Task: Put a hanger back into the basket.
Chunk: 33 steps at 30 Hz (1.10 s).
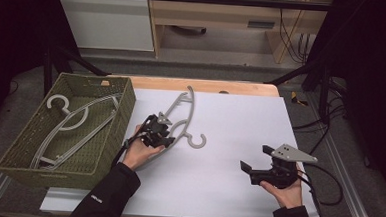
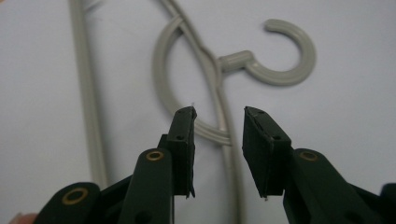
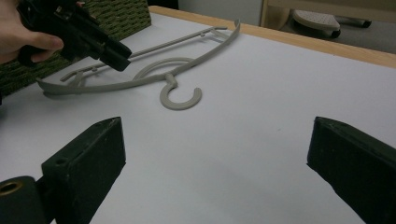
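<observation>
A grey plastic hanger lies flat on the white sheet, its hook curling toward the near side. My left gripper hovers low over the hanger's middle. In the left gripper view its jaws stand a narrow gap apart, and the hanger's arm runs between them without touching the pads. The hook lies just beyond. My right gripper rests at the right of the sheet, wide open and holding nothing. From there the hanger and left gripper show farther off.
A green woven basket stands at the left of the table and holds more grey hangers. Its corner shows behind the left hand. The table's wooden far edge borders the sheet. Cables trail at the right.
</observation>
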Tool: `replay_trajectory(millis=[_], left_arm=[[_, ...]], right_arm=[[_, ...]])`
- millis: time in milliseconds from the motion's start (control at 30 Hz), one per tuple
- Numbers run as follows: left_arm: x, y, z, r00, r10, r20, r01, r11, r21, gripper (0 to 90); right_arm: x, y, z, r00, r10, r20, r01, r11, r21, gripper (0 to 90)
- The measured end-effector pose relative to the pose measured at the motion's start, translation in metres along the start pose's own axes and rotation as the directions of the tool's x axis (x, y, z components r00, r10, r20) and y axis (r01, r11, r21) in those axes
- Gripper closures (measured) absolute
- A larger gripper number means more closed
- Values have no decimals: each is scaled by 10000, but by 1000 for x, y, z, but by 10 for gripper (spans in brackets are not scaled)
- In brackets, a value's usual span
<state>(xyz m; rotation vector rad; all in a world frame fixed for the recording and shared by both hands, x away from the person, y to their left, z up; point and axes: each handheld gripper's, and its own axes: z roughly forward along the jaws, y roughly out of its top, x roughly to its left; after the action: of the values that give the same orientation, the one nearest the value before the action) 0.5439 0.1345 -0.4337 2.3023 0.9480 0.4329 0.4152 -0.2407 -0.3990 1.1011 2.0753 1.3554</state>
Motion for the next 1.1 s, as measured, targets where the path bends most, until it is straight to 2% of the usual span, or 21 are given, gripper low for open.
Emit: replay_trajectory(millis=[133, 200, 333, 433, 533, 633, 700, 767, 800, 867, 1033, 1100], left_arm=[[16, -4, 3, 9964, -471, -700, 488, 9986, 226, 581], [24, -7, 6, 9915, -881, -958, 937, 9941, 548, 577], [34, -14, 11, 9848, -1233, -1223, 1341, 9874, 844, 598], [38, -18, 10, 9808, -1337, -1417, 1466, 9855, 850, 619], [41, -22, 10, 9747, -1509, -1649, 1695, 9799, 1054, 631], [40, -23, 11, 9737, -1676, -1544, 1878, 9739, 1271, 702], [38, -24, 12, 9701, -1622, -1808, 1903, 9701, 1508, 770], [39, -25, 11, 9649, -2015, -1683, 2281, 9609, 1570, 793], [39, -25, 9, 9598, -2284, -1631, 2541, 9540, 1592, 799], [36, -26, 8, 9551, -2438, -1682, 2712, 9482, 1654, 807], [22, -30, 3, 9497, -2621, -1714, 2904, 9420, 1686, 807], [15, -32, 0, 9520, -2589, -1634, 2860, 9426, 1724, 802]], right_arm=[[0, 0, 0, 10000, 33, -17, -33, 10000, 14, 49], [0, 0, 1, 10000, -17, 18, 17, 10000, 21, 49], [1, -1, 1, 10000, -28, 1, 28, 10000, 56, 49], [1, 0, 1, 10000, -14, 15, 14, 10000, 25, 49], [1, 0, 1, 10000, -23, 2, 23, 10000, 25, 49], [1, -1, 1, 10000, -28, 0, 28, 10000, 52, 49], [1, 0, 1, 10000, -32, -1, 32, 10000, 41, 50], [1, 0, 1, 10000, -30, 13, 30, 10000, 28, 49], [1, 0, 1, 10000, -36, 11, 36, 10000, 27, 49], [1, 0, 1, 10000, -29, 15, 29, 10000, 27, 50], [1, 0, 1, 10000, -35, -22, 35, 10000, 34, 54], [2, 0, 1, 9999, -79, -73, 79, 10000, 42, 55]])
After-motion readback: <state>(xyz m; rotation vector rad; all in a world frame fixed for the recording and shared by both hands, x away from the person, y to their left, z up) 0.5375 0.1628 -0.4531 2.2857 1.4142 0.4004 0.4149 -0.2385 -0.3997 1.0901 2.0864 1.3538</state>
